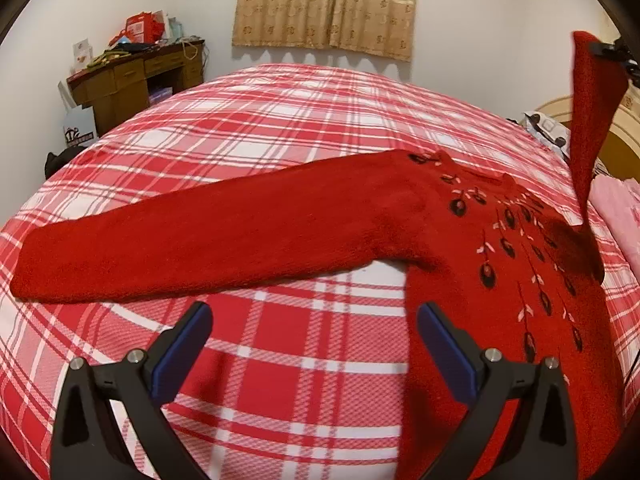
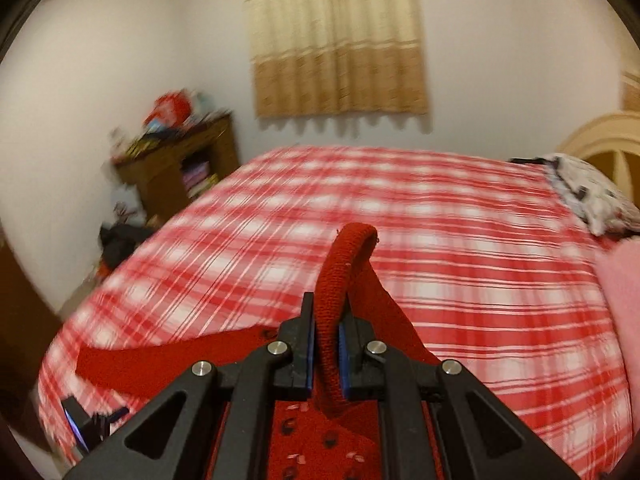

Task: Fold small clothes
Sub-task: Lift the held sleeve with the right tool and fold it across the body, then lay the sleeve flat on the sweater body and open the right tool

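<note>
A red sweater (image 1: pixel 500 264) with dark embroidered flowers lies on the red-and-white plaid bed (image 1: pixel 280 128). One sleeve (image 1: pixel 192 240) stretches flat to the left. The other sleeve (image 1: pixel 592 92) is lifted high at the right, its cuff (image 2: pixel 344 264) pinched in my right gripper (image 2: pixel 328 344), which is shut on it; that gripper's tip (image 1: pixel 612 52) shows at the upper right of the left wrist view. My left gripper (image 1: pixel 314 320) hovers open over bare plaid just below the flat sleeve, beside the sweater's body, with nothing between its fingers.
A wooden desk (image 1: pixel 136 76) piled with clutter stands at the far left wall. A curtain (image 1: pixel 326 4) hangs behind the bed. Pink folded cloth (image 1: pixel 620 208) and a patterned pillow (image 2: pixel 592 196) lie at the right, by the headboard (image 2: pixel 600 136).
</note>
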Demonstrator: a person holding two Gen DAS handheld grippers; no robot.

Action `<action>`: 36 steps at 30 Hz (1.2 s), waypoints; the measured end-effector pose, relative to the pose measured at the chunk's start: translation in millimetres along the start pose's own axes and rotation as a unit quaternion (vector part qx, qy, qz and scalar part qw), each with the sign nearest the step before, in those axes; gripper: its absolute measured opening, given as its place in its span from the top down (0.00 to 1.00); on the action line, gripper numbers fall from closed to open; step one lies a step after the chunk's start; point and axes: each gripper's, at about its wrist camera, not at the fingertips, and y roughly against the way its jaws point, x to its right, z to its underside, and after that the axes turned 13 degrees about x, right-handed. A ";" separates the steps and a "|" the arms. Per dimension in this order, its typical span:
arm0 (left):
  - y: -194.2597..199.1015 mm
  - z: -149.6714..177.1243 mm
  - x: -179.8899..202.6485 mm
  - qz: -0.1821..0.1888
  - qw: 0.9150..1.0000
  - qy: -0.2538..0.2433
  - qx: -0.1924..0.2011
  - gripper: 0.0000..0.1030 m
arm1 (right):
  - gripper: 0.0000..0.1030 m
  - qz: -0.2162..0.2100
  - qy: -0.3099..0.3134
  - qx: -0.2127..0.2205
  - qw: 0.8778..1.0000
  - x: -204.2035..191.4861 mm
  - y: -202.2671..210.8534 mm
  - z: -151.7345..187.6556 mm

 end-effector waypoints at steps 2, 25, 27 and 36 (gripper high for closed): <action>0.0 0.3 -3.9 -0.003 1.000 0.004 -0.001 0.00 | 0.92 -0.024 0.018 -0.025 0.999 -25.3 -23.8 17.9; 1.0 -22.7 18.0 0.000 0.999 -0.043 0.026 0.00 | 0.39 -0.039 -0.022 -0.138 0.989 39.7 -48.5 180.1; -3.1 -33.3 28.6 -0.001 0.998 -0.055 0.042 0.00 | 0.39 -0.010 -0.066 -0.123 0.990 80.2 -32.7 181.4; -57.2 -53.0 70.2 -0.034 0.992 -0.109 0.046 0.00 | 0.39 0.030 -0.146 -0.083 0.985 151.7 4.0 188.2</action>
